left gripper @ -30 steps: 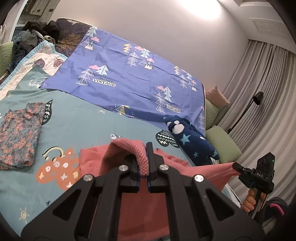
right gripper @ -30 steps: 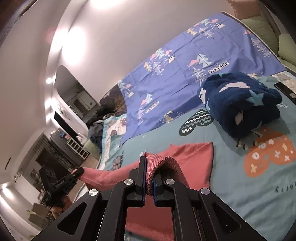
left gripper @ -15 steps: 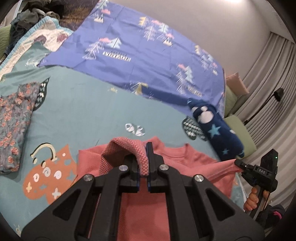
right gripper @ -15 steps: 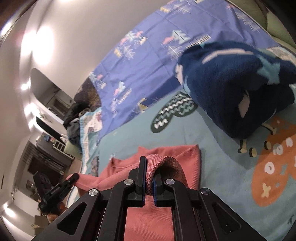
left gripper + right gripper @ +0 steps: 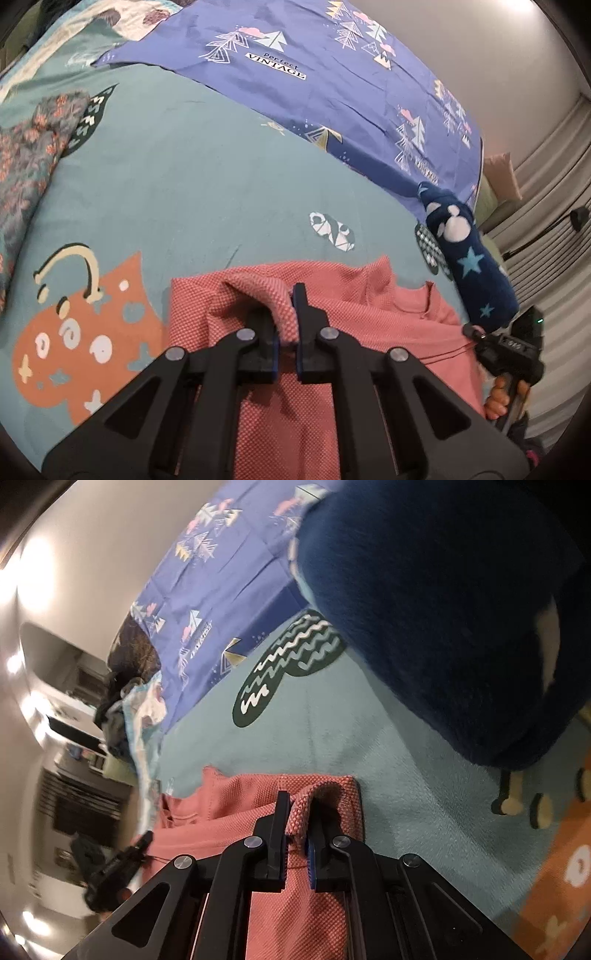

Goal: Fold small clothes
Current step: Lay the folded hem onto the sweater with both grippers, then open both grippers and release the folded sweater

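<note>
A small coral-pink knit shirt (image 5: 354, 295) lies on the teal patterned bedspread (image 5: 184, 192). My left gripper (image 5: 286, 317) is shut on a fold of its left edge, low over the bed. My right gripper (image 5: 297, 812) is shut on a fold of its right edge; the shirt (image 5: 236, 805) spreads away to the left there. Each gripper shows small in the other's view: the right one (image 5: 476, 334) at the shirt's far side, the left one (image 5: 142, 843) at the opposite side.
A rolled navy fleece with stars (image 5: 469, 258) lies just right of the shirt and looms close in the right wrist view (image 5: 443, 609). A folded floral garment (image 5: 26, 158) lies at far left. A purple tree-print sheet (image 5: 332, 92) covers the back of the bed.
Both grippers have moved forward and down towards the bed, carrying the shirt's edges. The shirt now lies flatter on the bedspread, and the navy fleece is much closer to the right gripper.
</note>
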`<state>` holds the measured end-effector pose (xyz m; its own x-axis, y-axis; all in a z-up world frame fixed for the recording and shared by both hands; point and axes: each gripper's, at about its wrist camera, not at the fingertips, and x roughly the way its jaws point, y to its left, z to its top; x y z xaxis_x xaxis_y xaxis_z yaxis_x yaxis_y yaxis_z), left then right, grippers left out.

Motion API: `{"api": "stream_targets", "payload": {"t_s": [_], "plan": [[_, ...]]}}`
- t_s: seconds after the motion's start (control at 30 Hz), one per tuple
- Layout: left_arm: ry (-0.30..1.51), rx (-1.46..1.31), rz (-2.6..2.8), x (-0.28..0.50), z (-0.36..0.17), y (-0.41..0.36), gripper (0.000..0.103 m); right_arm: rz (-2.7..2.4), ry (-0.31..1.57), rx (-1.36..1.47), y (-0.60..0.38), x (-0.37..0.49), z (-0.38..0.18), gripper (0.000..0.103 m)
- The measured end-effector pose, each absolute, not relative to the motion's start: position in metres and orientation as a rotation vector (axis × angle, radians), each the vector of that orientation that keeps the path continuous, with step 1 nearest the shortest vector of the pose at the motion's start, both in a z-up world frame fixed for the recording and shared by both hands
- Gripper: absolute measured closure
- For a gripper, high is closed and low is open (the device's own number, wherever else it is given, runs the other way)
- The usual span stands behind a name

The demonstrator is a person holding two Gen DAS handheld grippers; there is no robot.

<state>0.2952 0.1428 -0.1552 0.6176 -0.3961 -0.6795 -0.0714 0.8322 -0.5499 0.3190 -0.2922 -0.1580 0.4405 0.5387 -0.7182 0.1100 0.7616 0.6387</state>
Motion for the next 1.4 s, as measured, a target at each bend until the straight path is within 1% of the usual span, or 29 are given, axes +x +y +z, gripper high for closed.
{"api": "stream_targets", "payload": {"t_s": [0.1,0.13,0.17,0.2,0.23,0.27,0.37,0.43,0.5,0.57,0.67,0.77,0.87,1.03,1.1,1.13,1.17,1.27,1.4], "plan": [[0.868,-0.619,-0.213,0.291,-0.144,0.151,0.092,0.284,1.076,0.669,-0.297,0.313,-0.147,0.094],[0.846,-0.621,-0.215,0.287,-0.136,0.153,0.089,0.287,1.072,0.667,-0.298,0.311,-0.143,0.090],[0.819,-0.611,-0.208,0.283,-0.127,0.155,0.083,0.295,1.063,0.675,-0.299,0.309,-0.136,0.084],[0.796,-0.598,-0.197,0.281,-0.120,0.156,0.080,0.301,1.050,0.678,-0.300,0.306,-0.130,0.080],[0.772,-0.581,-0.188,0.278,-0.112,0.158,0.072,0.305,1.033,0.672,-0.301,0.304,-0.123,0.075],[0.746,-0.565,-0.179,0.273,-0.104,0.159,0.069,0.314,1.014,0.644,-0.300,0.299,-0.113,0.074],[0.706,-0.535,-0.195,0.261,-0.086,0.163,0.069,0.369,1.002,0.526,-0.287,0.288,-0.094,0.074],[0.703,-0.494,-0.252,0.252,-0.079,0.159,0.069,0.415,1.029,0.382,-0.268,0.278,-0.087,0.074],[0.749,-0.401,-0.322,0.246,-0.081,0.143,0.069,0.464,1.105,0.215,-0.243,0.268,-0.090,0.074],[0.838,-0.298,-0.377,0.243,-0.092,0.119,0.069,0.475,1.179,0.084,-0.221,0.262,-0.103,0.074],[0.962,-0.153,-0.388,0.251,-0.118,0.087,0.069,0.429,1.225,-0.029,-0.203,0.268,-0.122,0.075],[1.060,-0.082,-0.351,0.270,-0.142,0.065,0.069,0.404,1.223,-0.009,-0.199,0.285,-0.129,0.075],[1.038,-0.118,-0.334,0.293,-0.140,0.062,0.066,0.372,1.200,0.046,-0.199,0.309,-0.128,0.075],[0.953,-0.231,-0.284,0.320,-0.123,0.079,0.065,0.299,1.138,0.165,-0.216,0.333,-0.126,0.075],[0.899,-0.270,-0.268,0.324,-0.118,0.090,0.061,0.276,1.125,0.226,-0.227,0.339,-0.129,0.075],[0.877,-0.283,-0.257,0.325,-0.117,0.094,0.056,0.264,1.119,0.248,-0.232,0.342,-0.131,0.075],[0.855,-0.299,-0.236,0.325,-0.117,0.101,0.054,0.248,1.116,0.267,-0.239,0.342,-0.132,0.075],[0.881,-0.325,-0.197,0.327,-0.125,0.111,0.054,0.232,1.126,0.315,-0.250,0.339,-0.135,0.075],[0.907,-0.344,-0.176,0.310,-0.132,0.130,0.054,0.235,1.096,0.299,-0.267,0.310,-0.120,0.075]]}}
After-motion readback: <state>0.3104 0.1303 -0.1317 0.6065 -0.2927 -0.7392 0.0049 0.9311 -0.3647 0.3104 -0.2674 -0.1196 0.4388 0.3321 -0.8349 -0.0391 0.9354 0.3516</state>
